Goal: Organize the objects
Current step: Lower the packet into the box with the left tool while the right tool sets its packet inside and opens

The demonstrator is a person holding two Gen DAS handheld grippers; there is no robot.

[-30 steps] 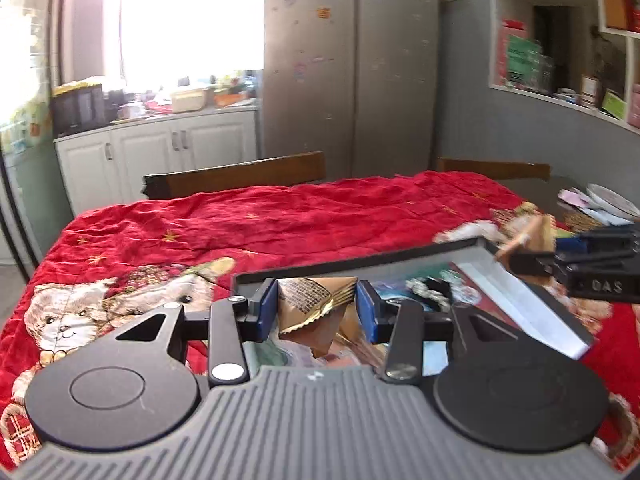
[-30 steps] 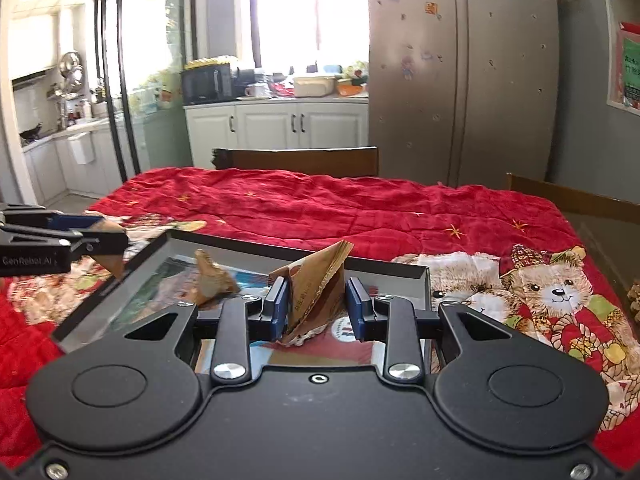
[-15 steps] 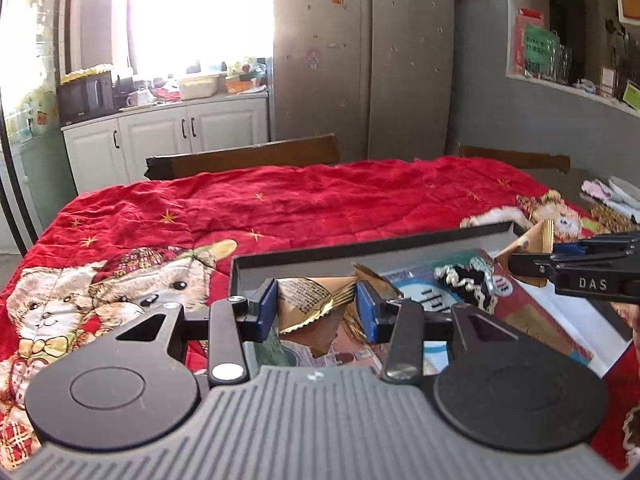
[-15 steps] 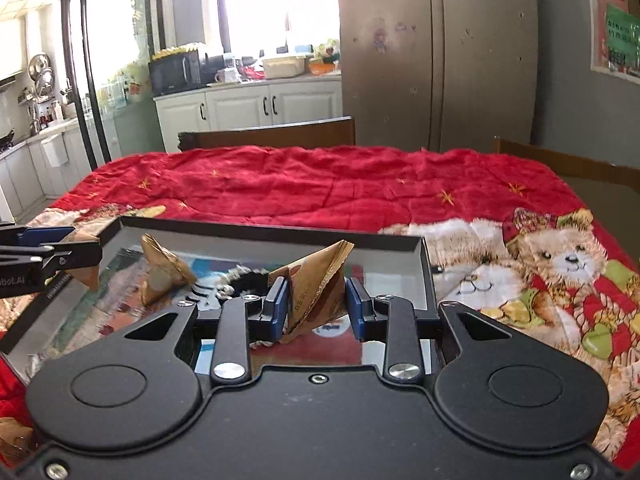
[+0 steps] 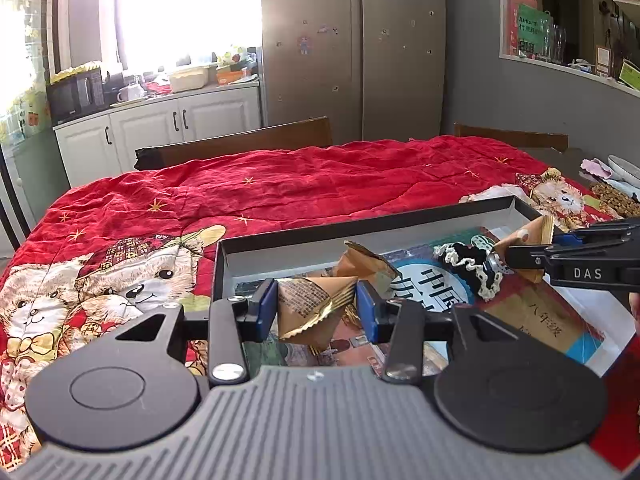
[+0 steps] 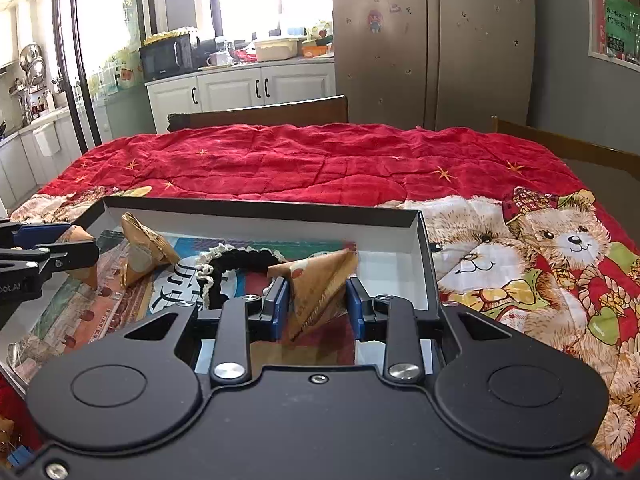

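A shallow black box (image 5: 360, 226) with a printed picture on its floor lies on the red bear quilt; it also shows in the right wrist view (image 6: 260, 204). My left gripper (image 5: 316, 306) is shut on a brown folded paper packet (image 5: 312, 304) over the box's near left part. My right gripper (image 6: 318, 302) is shut on another brown packet (image 6: 320, 288) over the box's right part; it shows from the side in the left wrist view (image 5: 532, 248). A third packet (image 6: 144, 246) and a black lace-trimmed hair band (image 6: 236, 264) lie in the box.
The red quilt (image 6: 320, 160) covers the whole table. Wooden chair backs (image 6: 260, 114) stand at the far edge, kitchen cabinets and a fridge behind. Plates and snacks (image 5: 616, 184) sit at the table's far right edge. Another brown packet (image 6: 6, 428) lies on the quilt at lower left.
Both grippers have moved forward and down over the box, each still holding its packet. The right gripper's jaws stand slightly wider around its packet.
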